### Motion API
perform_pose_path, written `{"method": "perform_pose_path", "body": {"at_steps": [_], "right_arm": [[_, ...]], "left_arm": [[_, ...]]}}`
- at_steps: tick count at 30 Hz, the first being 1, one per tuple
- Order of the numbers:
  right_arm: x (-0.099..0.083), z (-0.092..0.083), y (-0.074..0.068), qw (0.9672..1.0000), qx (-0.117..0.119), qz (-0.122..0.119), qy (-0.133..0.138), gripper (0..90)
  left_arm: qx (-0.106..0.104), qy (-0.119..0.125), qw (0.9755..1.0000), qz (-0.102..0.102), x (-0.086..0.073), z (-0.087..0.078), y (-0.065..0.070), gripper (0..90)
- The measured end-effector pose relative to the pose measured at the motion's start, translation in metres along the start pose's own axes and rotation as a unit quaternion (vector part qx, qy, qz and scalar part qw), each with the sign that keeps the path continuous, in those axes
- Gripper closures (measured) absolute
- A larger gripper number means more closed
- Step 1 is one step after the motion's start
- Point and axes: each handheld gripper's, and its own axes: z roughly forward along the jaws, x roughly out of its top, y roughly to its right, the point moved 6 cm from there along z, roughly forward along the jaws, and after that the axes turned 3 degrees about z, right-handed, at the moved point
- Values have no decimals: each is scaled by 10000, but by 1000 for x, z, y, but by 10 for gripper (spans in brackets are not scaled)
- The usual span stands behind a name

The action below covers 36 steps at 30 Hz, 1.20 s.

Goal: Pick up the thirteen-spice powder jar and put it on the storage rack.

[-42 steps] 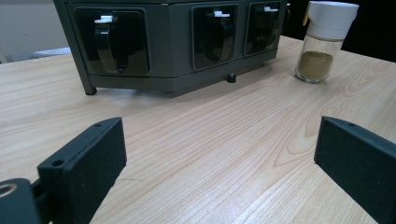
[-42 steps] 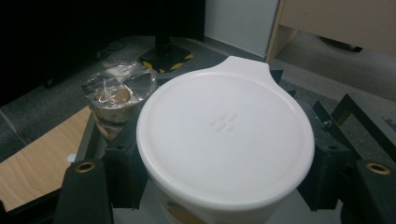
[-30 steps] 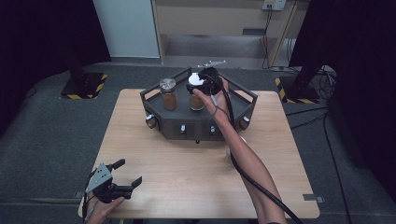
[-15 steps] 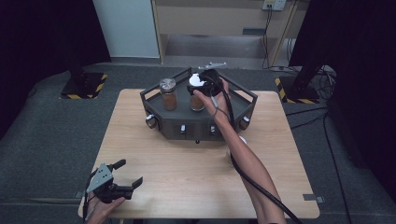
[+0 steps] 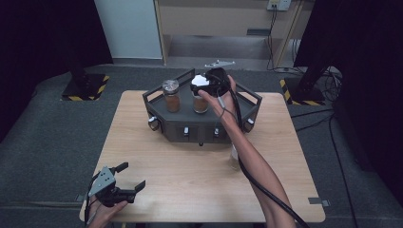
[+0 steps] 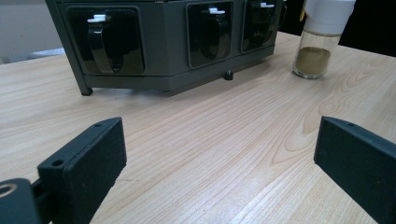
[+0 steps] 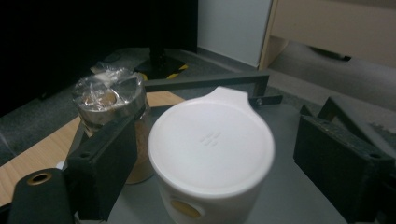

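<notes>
A white-lidded jar (image 5: 201, 103) of brown powder stands on top of a dark rack (image 5: 190, 130). My right gripper (image 5: 204, 85) reaches over it from the near side. In the right gripper view the white lid (image 7: 212, 140) sits between the jaws of the right gripper (image 7: 219, 154), which have just been opening. A gap shows at the right jaw, so the pads no longer press on the lid. Beside it stands a silver-capped jar (image 5: 172, 96) (image 7: 109, 100). My left gripper (image 5: 131, 175) (image 6: 219, 154) rests open at the table's near left corner with nothing between its jaws.
A small glass jar (image 5: 234, 156) (image 6: 322, 42) with a white cap and olive powder stands on the wooden table (image 5: 190, 175), right beside the right forearm. The rack's front (image 6: 154, 42) has several dark pockets with white tabs. Dark stands and cables surround the table.
The right hand has barely shifted over the white-lidded jar, which still stands on the rack. The left gripper has stayed where it was.
</notes>
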Motion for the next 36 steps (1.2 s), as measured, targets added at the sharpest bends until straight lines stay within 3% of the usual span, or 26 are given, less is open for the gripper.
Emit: {"method": "perform_pose_path", "body": {"at_steps": [7,13,23,36], "right_arm": [[9,-32,-3,9993,127,-280,206,104],[7,-63,-9,9968,391,-569,407,98],[-13,-107,-16,9917,761,-827,620,72],[-53,-150,-13,9905,774,-871,729,28]], "left_arm": [[-11,-12,10000,12,0,0,0,11],[-17,-16,10000,14,0,1,0,11],[-30,-18,10000,10,0,1,0,11],[-23,-24,10000,7,0,1,0,11]]}}
